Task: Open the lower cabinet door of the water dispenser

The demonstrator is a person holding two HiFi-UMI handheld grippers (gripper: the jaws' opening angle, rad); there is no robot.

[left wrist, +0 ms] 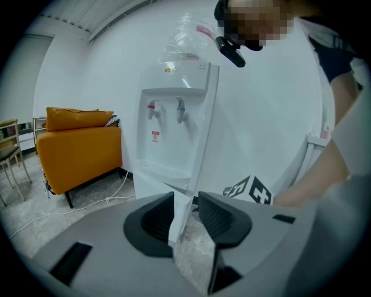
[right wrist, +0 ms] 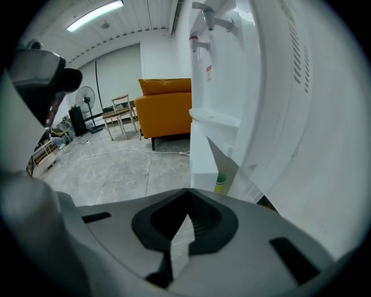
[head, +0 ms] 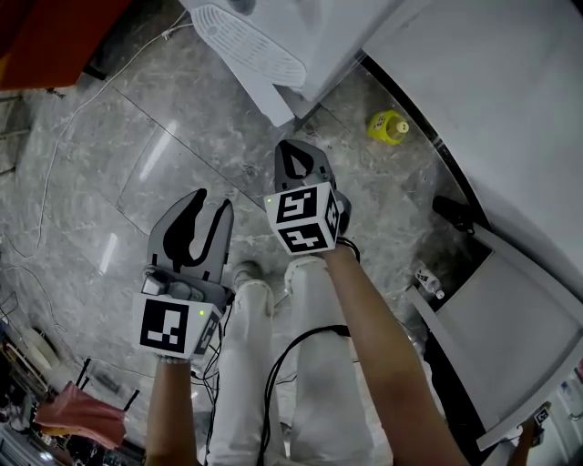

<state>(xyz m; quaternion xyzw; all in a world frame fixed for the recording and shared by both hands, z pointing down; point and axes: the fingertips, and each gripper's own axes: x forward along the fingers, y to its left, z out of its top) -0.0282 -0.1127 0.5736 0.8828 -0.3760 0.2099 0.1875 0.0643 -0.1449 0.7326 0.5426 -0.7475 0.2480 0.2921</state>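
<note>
The white water dispenser [head: 273, 27] stands on the floor ahead of me. Its taps show in the left gripper view [left wrist: 174, 116] and its side in the right gripper view [right wrist: 232, 69]. Its lower cabinet door [head: 269, 96] stands swung out from the body [right wrist: 203, 156]. My right gripper [head: 293, 159] is shut with nothing in it, its tips together [right wrist: 186, 194], a short way from the door. My left gripper [head: 196, 223] hangs farther back with its jaws parted [left wrist: 186, 212]. Nothing is between them; the door's edge [left wrist: 181, 217] only shows beyond the gap.
A yellow-green bottle [head: 387, 127] stands on the floor right of the dispenser [right wrist: 221, 183]. A white wall panel [head: 492, 118] runs along the right. An orange sofa [left wrist: 81, 145] stands to the left, and a white cable [head: 55, 155] lies across the marble floor. My legs [head: 301, 364] are below.
</note>
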